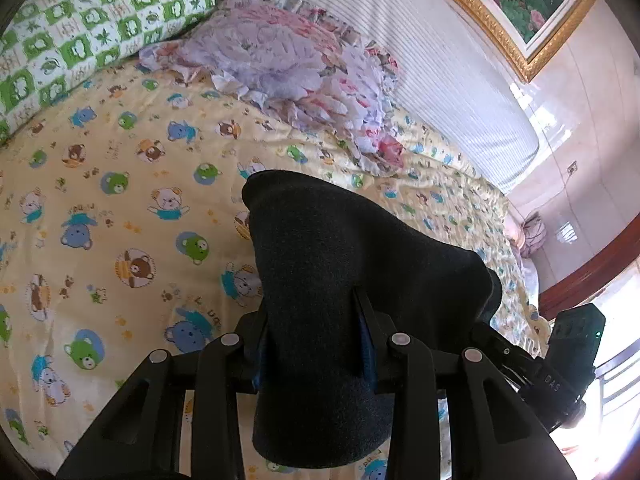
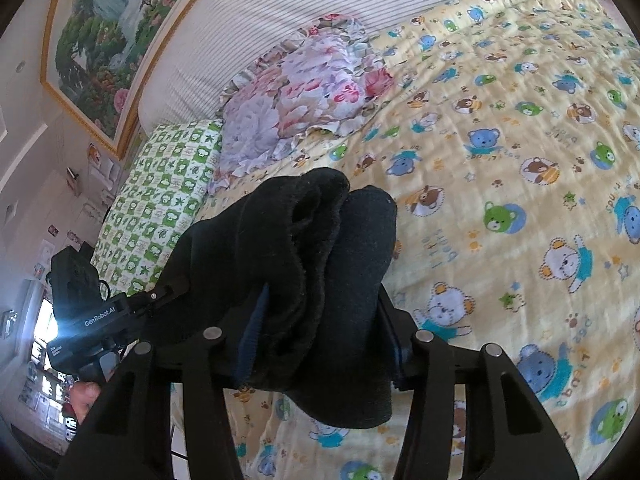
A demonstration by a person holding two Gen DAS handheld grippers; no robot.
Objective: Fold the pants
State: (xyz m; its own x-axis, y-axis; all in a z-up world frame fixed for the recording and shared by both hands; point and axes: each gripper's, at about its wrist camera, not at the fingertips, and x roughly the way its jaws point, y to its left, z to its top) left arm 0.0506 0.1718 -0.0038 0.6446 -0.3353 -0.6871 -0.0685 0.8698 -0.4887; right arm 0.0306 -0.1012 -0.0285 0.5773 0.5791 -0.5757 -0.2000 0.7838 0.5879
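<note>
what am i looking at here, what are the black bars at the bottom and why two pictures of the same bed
The black bars are two hand-held grippers; a person carries one in each hand, each with a wide-angle camera looking along its jaws. One picture is from the left gripper, the other from the right gripper. Both are clamped on the dark, soft fabric pants, lifted above the yellow bear-print bedsheet. Further back lie a floral ruffled pillow and a green-and-white checked pillow. Each view also catches the other gripper at its edge.

Bear-print bedsheet, floral pillow, green-checked pillow, framed painting
</note>
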